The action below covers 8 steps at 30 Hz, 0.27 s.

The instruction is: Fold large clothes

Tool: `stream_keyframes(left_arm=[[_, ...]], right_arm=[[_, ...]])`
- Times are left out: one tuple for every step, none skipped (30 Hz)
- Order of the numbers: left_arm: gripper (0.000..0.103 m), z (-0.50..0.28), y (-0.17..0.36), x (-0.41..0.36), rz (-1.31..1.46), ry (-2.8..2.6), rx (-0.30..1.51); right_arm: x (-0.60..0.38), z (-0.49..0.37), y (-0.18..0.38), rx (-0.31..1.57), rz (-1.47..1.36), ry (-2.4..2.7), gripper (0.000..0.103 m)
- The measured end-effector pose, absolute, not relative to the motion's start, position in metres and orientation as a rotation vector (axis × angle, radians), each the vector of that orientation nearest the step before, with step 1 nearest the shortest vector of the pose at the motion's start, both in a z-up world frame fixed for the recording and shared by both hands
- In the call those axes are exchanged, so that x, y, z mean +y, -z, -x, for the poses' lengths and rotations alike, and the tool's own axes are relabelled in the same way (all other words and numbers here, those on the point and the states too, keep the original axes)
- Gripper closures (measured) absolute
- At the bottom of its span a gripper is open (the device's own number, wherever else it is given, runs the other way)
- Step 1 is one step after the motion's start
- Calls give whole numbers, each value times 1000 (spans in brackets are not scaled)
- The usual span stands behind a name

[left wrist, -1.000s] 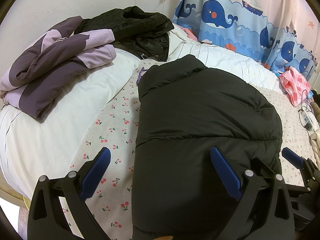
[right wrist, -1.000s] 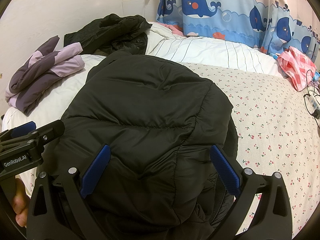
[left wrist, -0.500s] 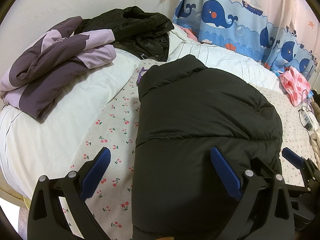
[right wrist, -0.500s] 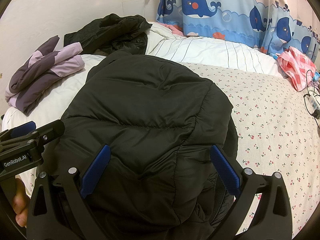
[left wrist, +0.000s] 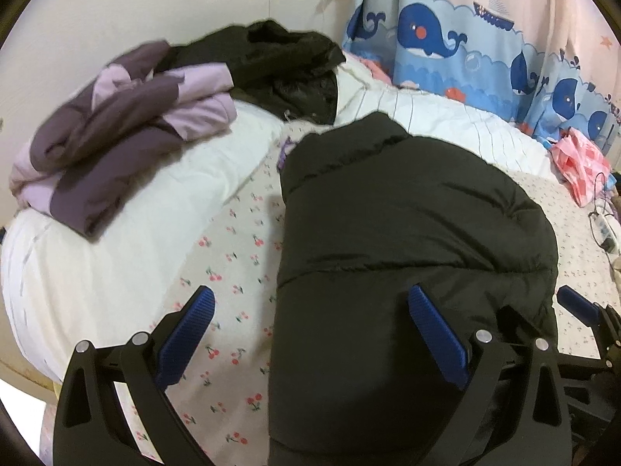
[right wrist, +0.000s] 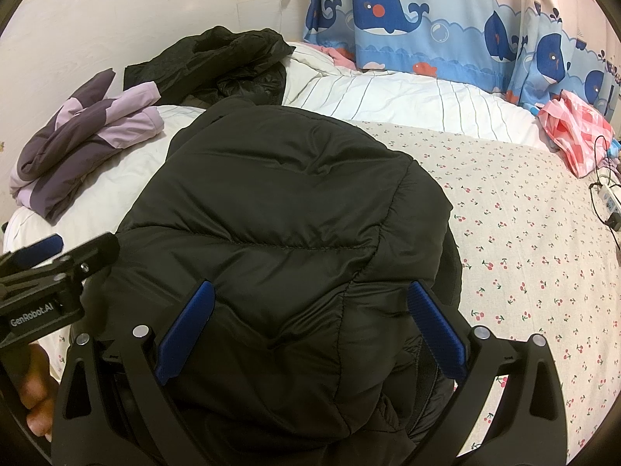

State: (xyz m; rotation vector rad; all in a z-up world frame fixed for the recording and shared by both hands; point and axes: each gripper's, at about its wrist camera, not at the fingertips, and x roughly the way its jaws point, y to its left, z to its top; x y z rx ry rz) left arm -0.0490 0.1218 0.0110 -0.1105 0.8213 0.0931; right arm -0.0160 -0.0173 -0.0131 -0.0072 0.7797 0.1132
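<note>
Bed (right wrist: pixel 524 233): the widest thing we see, cherry-print sheet in front, white quilts behind; bare sheet lies open to the right of the coat, a narrower strip to its left.
Curtain (right wrist: pixel 407 31): whale print, along the far side, well apart from our work.
Coat (right wrist: pixel 279 233): the black puffer, already folded into a long bundle; it lies on the sheet straight ahead of both grippers, its long axis running away from us toward the collar end.
Purple jacket (left wrist: pixel 116 136): folded, on the white quilt far left, apart from the coat.
Other black jacket (left wrist: pixel 279 70): crumpled at the back, not yet folded, we judge.
Pink cloth (right wrist: pixel 574 132): far right, near a power strip and cable.
Right gripper (right wrist: pixel 310 326): jaws spread wide, the coat's near end directly between and below them; we judge it the better placed for the near hem.
Left gripper (left wrist: pixel 310 330): jaws spread wide, pinching nothing; it straddles the coat's left edge, one finger over sheet, one over coat.
Room: far-end fold has space toward the collar; the cable side needs care.
</note>
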Motion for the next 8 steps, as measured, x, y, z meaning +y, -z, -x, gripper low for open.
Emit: stream_keyframes(left_arm=[[7, 47, -9, 124, 121, -88, 836], [7, 47, -8, 122, 123, -87, 841], [7, 47, -8, 122, 125, -88, 844], [7, 47, -8, 123, 126, -91, 845], [7, 47, -8, 122, 124, -93, 845], [7, 48, -8, 120, 120, -94, 844], [7, 49, -8, 119, 113, -97, 843], [7, 49, -8, 118, 106, -99, 842]], right_arm=[[-17, 16, 13, 779, 7, -113, 7], [-17, 16, 13, 780, 7, -114, 7], [-17, 16, 13, 780, 7, -114, 7], [-17, 16, 13, 780, 8, -114, 7], [-17, 16, 13, 780, 7, -114, 7], [-17, 16, 13, 780, 7, -114, 7], [-17, 16, 13, 780, 7, -114, 7], [-16, 17, 14, 780, 7, -114, 7]])
